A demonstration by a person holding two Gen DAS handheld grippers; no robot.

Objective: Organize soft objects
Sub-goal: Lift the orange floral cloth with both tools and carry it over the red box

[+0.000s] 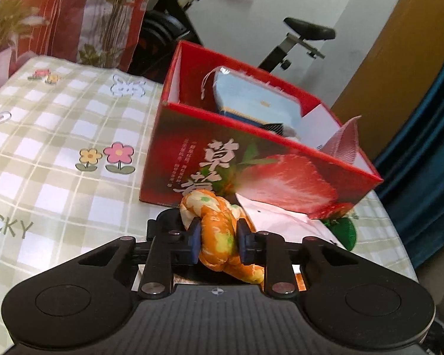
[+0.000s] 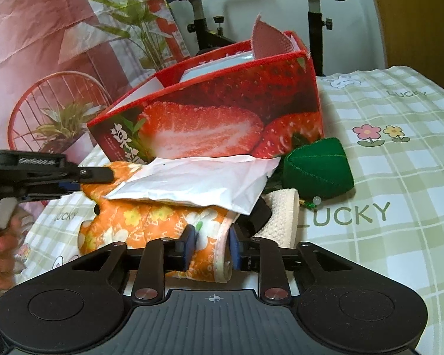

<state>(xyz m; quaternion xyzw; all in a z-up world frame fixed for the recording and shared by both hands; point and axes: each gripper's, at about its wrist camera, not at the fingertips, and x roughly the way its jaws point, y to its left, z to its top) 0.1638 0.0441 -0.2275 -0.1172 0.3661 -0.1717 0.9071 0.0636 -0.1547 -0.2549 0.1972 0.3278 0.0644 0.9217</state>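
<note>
Fabric of an orange floral cloth (image 1: 219,236) sits pinched between the blue pads of the left hand-held gripper (image 1: 217,241), whose jaws are nearly closed on a bunched fold. The right hand-held gripper (image 2: 213,245) likewise clamps the cloth's (image 2: 151,222) pink-trimmed edge, jaws narrowed onto it. In the right wrist view the left hand-held gripper (image 2: 103,174) enters from the left at the cloth's far end. A white paper sheet (image 2: 192,180) lies over the cloth, touching the front of a red strawberry-printed box (image 1: 251,159). Inside the box rests a pale blue item (image 1: 251,100); a pink piece (image 1: 344,142) leans at its corner. A green stuffed shape (image 2: 316,168) sits just beside the box on the checked worktop (image 1: 59,148), next to a cream knitted item (image 2: 284,210).
</note>
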